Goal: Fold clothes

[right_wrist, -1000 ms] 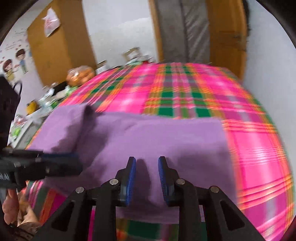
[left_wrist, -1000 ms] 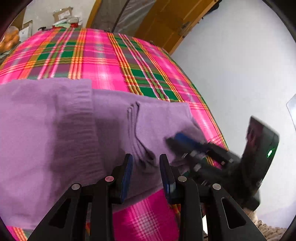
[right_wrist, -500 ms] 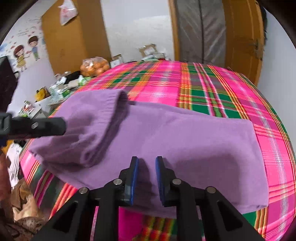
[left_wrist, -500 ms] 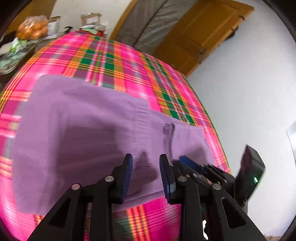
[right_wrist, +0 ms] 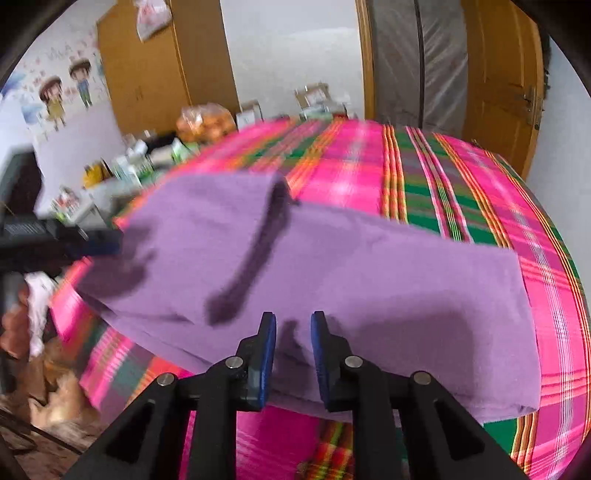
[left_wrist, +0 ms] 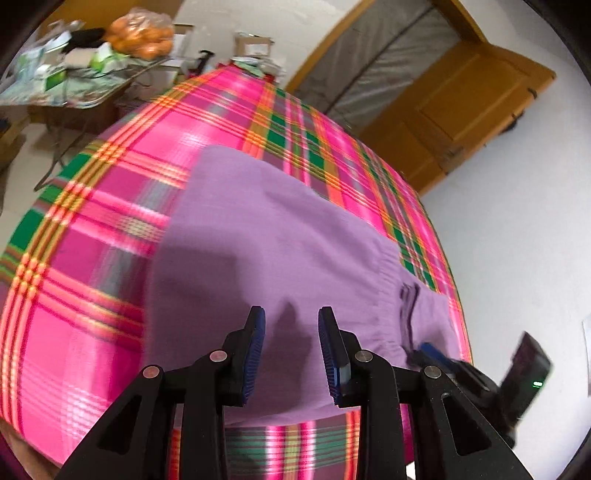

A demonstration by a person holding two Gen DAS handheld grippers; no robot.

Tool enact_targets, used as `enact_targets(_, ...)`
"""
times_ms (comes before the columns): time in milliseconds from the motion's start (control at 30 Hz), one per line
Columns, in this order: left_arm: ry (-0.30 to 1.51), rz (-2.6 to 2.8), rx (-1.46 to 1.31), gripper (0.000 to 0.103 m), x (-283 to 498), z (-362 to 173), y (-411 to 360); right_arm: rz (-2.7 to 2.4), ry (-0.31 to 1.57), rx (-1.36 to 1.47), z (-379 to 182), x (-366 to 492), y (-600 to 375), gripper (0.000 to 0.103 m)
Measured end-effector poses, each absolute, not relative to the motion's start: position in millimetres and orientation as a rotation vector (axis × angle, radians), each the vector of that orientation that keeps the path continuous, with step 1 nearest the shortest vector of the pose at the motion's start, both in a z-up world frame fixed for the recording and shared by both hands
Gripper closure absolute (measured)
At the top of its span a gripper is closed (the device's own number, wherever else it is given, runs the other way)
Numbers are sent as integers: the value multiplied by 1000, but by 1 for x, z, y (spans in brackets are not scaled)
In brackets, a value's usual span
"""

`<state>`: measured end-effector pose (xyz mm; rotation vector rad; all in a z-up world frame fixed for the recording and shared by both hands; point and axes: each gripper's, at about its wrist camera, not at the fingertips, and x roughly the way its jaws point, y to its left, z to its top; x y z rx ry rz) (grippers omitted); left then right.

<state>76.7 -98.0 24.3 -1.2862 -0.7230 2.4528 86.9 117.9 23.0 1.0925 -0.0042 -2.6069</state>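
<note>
at the near edge of the bed, the left gripper and right gripper both hover with jaws apart, empty, over the purple sweater, which lies flat on the pink plaid bedspread. beyond, left of the bed, a cluttered side table holds a bag of oranges; a wooden door stands farthest.

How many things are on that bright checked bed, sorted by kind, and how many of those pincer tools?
Purple garment: 1
Plaid bedcover: 1
Handheld grippers: 2, left gripper and right gripper, both open over the garment
Total: 4
</note>
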Motion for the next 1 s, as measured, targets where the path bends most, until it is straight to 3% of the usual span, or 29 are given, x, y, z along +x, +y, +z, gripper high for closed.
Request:
enact_targets(133,-768,2474,-1299,72,83,19,-117,-2612,22,992,39,89,104,82)
enact_targets(733,-941,2506,-1385,72,108,-8,-172,-2248,230,1003,8,64,-16,82)
enact_targets(1000,-994,2504,-1373,72,107,-10,-183,-2175,232,1019,-2,71,-30,82)
